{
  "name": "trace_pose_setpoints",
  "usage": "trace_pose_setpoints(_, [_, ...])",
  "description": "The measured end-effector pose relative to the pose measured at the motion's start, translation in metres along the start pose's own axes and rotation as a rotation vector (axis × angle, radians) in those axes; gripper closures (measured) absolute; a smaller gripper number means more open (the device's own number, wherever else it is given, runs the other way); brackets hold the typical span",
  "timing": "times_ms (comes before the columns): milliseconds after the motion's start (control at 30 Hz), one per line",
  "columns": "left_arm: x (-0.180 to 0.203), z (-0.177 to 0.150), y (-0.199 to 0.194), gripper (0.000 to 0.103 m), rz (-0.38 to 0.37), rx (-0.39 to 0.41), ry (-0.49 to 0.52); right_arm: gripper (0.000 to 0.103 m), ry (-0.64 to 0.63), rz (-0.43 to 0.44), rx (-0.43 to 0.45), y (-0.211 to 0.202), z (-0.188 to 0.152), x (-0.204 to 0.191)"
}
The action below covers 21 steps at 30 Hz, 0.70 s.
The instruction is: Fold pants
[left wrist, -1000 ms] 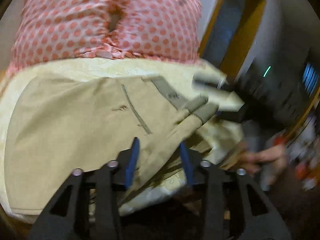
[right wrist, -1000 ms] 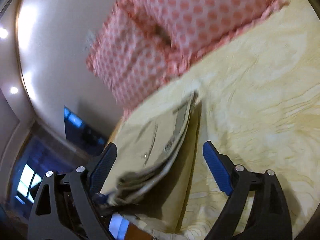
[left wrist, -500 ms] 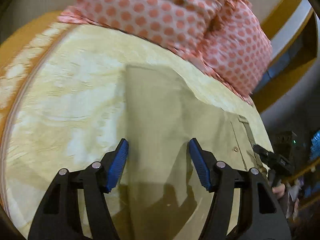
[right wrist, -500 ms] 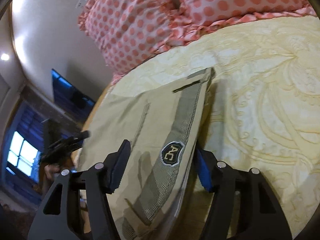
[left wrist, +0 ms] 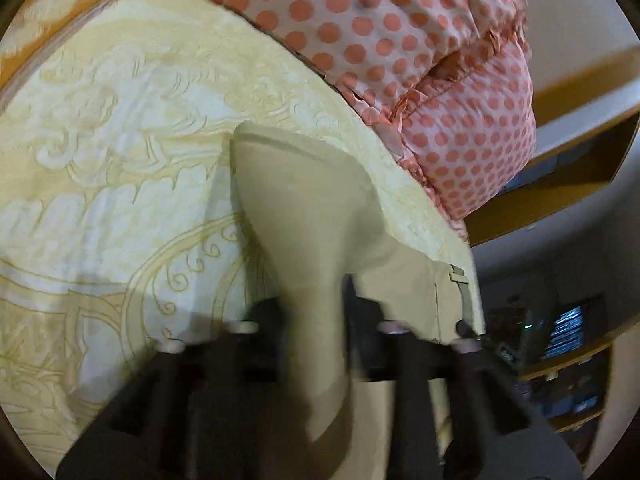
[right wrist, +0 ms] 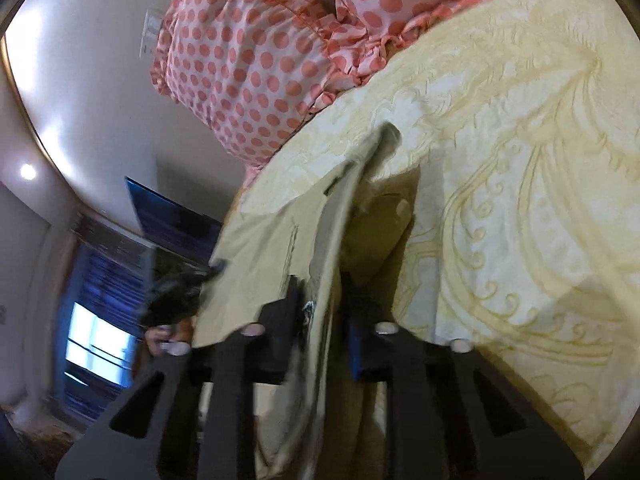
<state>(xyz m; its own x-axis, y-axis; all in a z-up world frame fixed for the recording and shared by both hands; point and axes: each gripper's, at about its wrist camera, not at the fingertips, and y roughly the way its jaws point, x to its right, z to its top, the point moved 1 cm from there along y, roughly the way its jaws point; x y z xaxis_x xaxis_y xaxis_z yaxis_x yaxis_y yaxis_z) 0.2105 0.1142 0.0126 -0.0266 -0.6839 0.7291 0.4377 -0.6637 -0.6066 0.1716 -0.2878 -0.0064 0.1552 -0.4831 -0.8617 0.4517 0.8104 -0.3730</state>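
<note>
The khaki pants point(left wrist: 304, 200) lie on the yellow bedspread point(left wrist: 100, 140) near the bed's side edge. My left gripper point(left wrist: 316, 308) is shut on a raised ridge of the pants' plain cloth. In the right wrist view, my right gripper point(right wrist: 324, 304) is shut on the pants' point(right wrist: 260, 256) grey waistband edge point(right wrist: 340, 216), which stands up between the jaws. The left view is motion-blurred.
Two pink pillows with orange dots point(left wrist: 400, 40) lie at the head of the bed; they also show in the right wrist view point(right wrist: 260, 60). The bedspread point(right wrist: 520, 160) spreads to the right. Shelves point(left wrist: 568, 340) and a window point(right wrist: 96, 340) lie beyond the bed's edge.
Both grippers were open over the pants half a second ago. Now both have closed on folds of the cloth, which stand up between the jaws.
</note>
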Motion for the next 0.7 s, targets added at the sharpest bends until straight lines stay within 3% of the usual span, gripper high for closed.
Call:
trace_pose_setpoints(200, [0.028,0.016,-0.007,0.091,0.037,0.036,0.091,0.091,-0.018,0.044,0.010,0.002,0.030,-0.016])
trace_pose_setpoints(400, [0.063,0.084,0.021,0.090,0.140,0.145,0.173,0.092,-0.099,-0.021,0.110,0.011,0.107,-0.025])
trace_pose_setpoints(500, [0.057,0.114,0.055,0.088,0.249,0.137,0.149,0.091,-0.098,-0.165,0.106,0.028,0.133,-0.002])
trace_pose_setpoints(567, [0.045,0.119,0.070,0.075,0.309,0.087,0.115,0.081,-0.076,-0.301,0.042,0.039,0.133,0.014])
trace_pose_setpoints(667, [0.045,0.108,0.050,0.070,0.349,0.157,0.158,0.079,-0.124,-0.333,0.087,0.022,0.126,0.004])
trace_pose_setpoints(700, [0.050,0.102,0.038,0.069,0.367,0.190,0.188,0.066,-0.155,-0.328,0.111,0.015,0.123,-0.005])
